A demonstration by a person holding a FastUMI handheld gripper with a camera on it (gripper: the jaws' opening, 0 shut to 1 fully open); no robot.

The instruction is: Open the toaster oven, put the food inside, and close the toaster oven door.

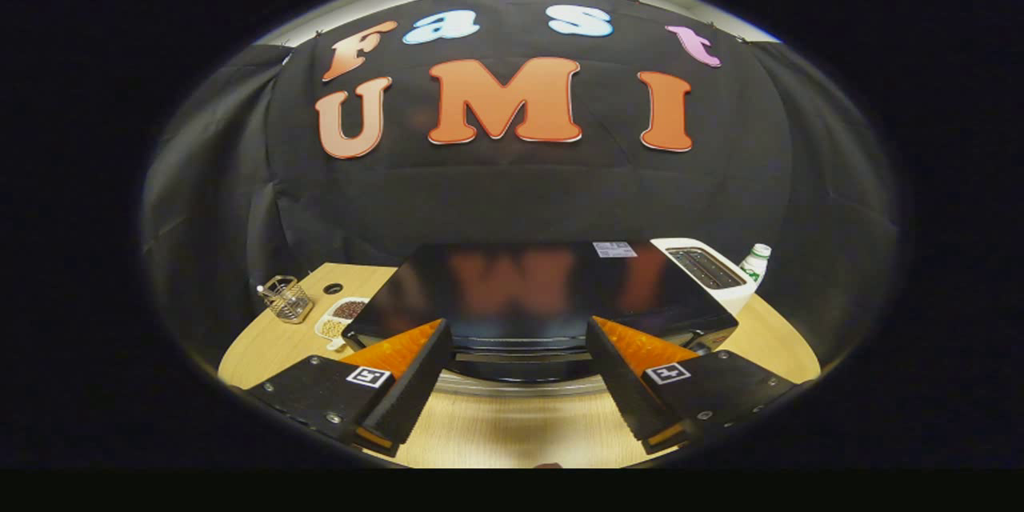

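A black toaster oven [528,288] with a glossy top stands on the wooden table, just ahead of my fingers. Its door is shut, and the silver handle bar [520,357] runs across the front between the two fingertips. My gripper [518,336] is open, its black and orange fingers [408,372] set wide apart on either side of the handle and above the table. Nothing is held between them. A white divided dish [342,317] with brown and pale food lies on the table left of the oven.
A white slot toaster [708,272] stands to the right behind the oven, with a white bottle [754,262] beyond it. A small wire-and-glass holder [286,300] sits at the far left of the round wooden table [512,432]. Black cloth walls close the back.
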